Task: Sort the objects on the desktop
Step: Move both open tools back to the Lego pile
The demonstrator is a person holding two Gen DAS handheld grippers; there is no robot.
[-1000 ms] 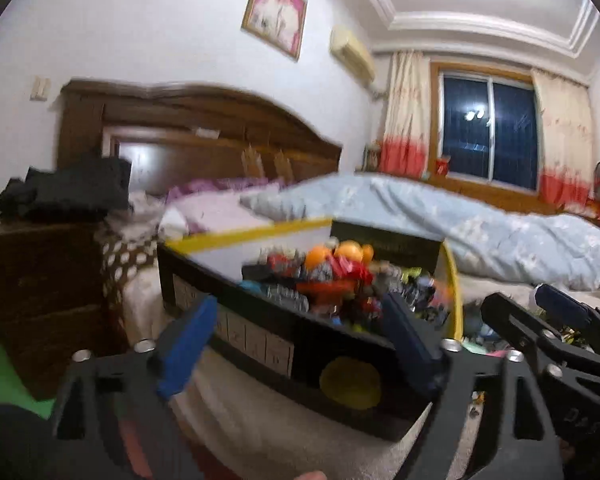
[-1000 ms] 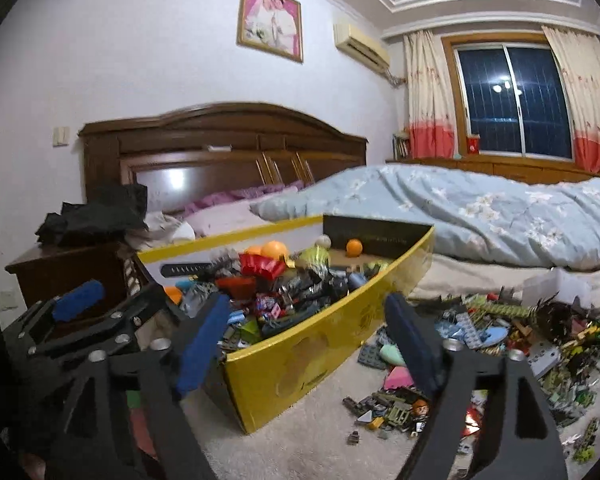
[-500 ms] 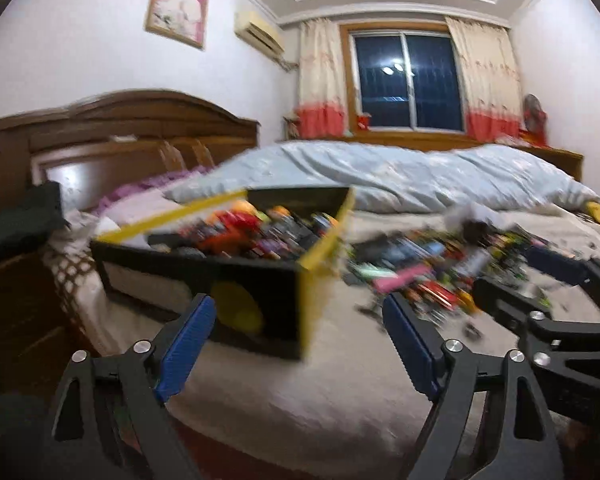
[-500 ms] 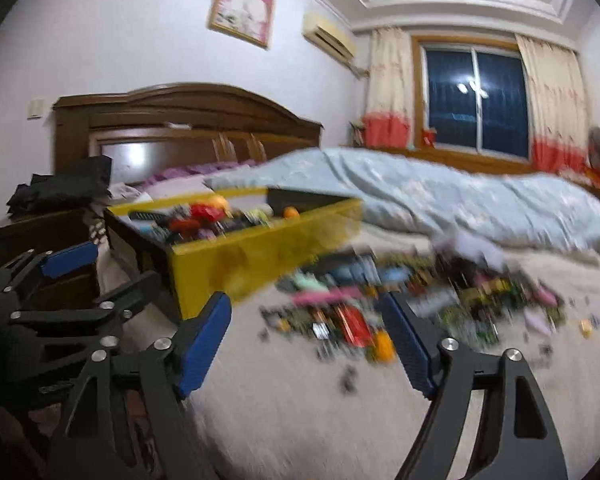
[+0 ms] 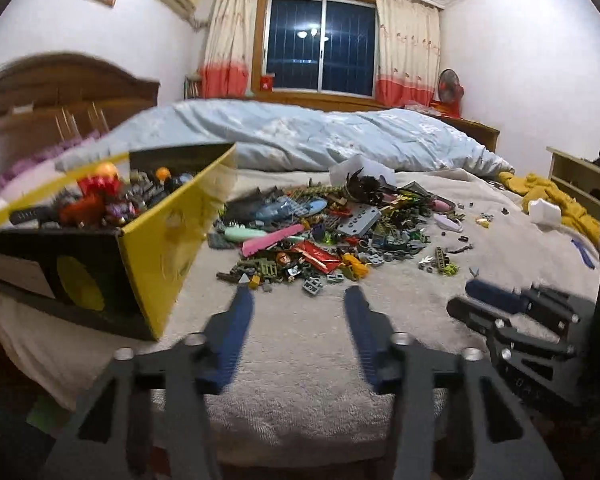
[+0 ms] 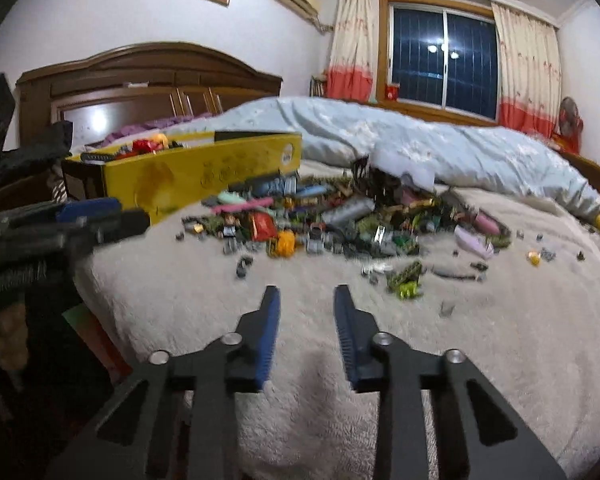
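Left wrist view: the left hand-held gripper (image 5: 298,300) is spread and empty at bottom centre, above the bed's cream blanket (image 5: 300,400). The toy pile (image 5: 332,236) lies mid-frame, the yellow box (image 5: 156,248) at left.

Right wrist view: the right hand-held gripper (image 6: 306,294) is spread, empty, low centre; the pile (image 6: 332,220) sits beyond, the box (image 6: 188,176) upper left.

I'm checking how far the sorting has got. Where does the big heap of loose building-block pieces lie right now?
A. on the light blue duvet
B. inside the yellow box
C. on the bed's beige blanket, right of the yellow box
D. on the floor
C: the heap of building-block pieces is spread over the beige blanket, beside the yellow box, which holds other toys.
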